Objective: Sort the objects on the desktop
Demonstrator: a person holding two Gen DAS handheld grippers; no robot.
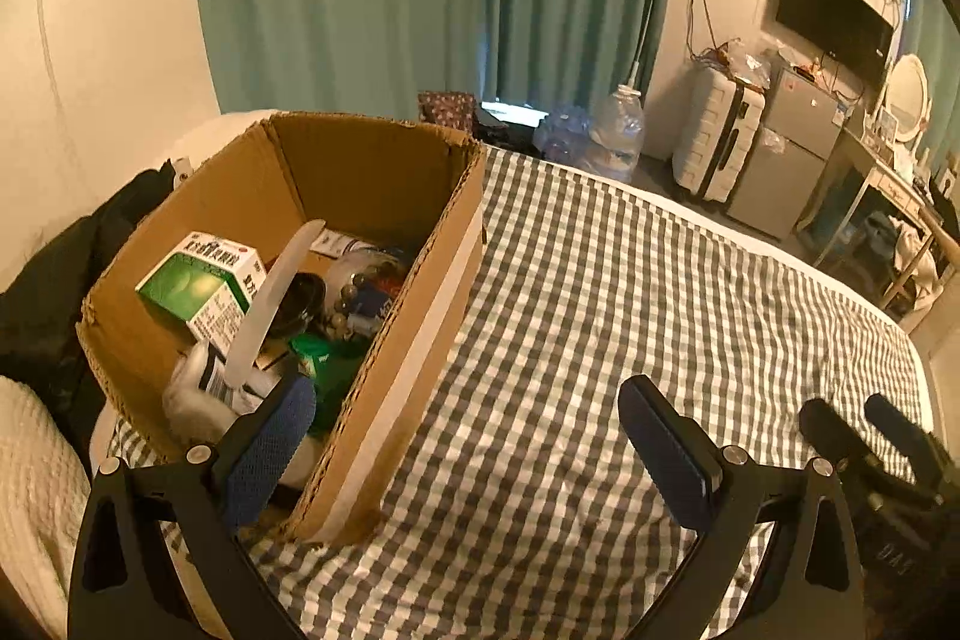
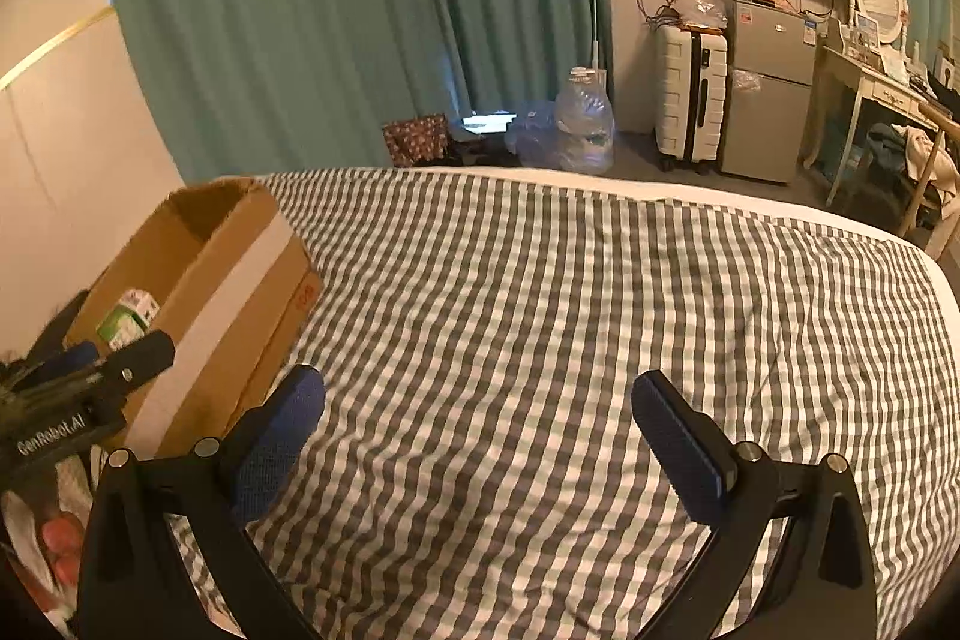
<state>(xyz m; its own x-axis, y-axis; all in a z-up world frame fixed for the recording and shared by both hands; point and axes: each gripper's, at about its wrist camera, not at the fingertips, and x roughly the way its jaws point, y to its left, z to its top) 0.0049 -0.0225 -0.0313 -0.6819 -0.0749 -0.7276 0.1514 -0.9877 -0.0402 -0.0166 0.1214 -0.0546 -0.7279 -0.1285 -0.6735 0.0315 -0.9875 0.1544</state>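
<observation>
On the far left, dark clothes (image 1: pixel 66 280) lie beside a brown cardboard box (image 1: pixel 198 214). The box sits on a bed with a grey and white checked cover (image 1: pixel 600 292). The box has no lid on and it is full of small things. A green and white medicine box (image 1: pixel 201 283) leans against the left wall inside. Next to it a long pale plastic piece (image 1: pixel 273 295) sticks up at a slant. Under it there is a dark round thing (image 1: pixel 300 301), some little silver balls (image 1: pixel 345 307), something green (image 1: pixel 327 364) and a white pack with a label (image 1: pixel 204 388). The rest of the pile is too jumbled to tell.

The left gripper (image 1: pixel 468 436) hangs over the near corner of the box. Its two blue fingers are wide apart and hold nothing. One finger (image 1: pixel 270 448) is over the box and the other is over the bed.

The right gripper (image 2: pixel 480 436) is over the bare checked cover, to the right of the box. Its fingers are spread wide too, with nothing in them.
</observation>
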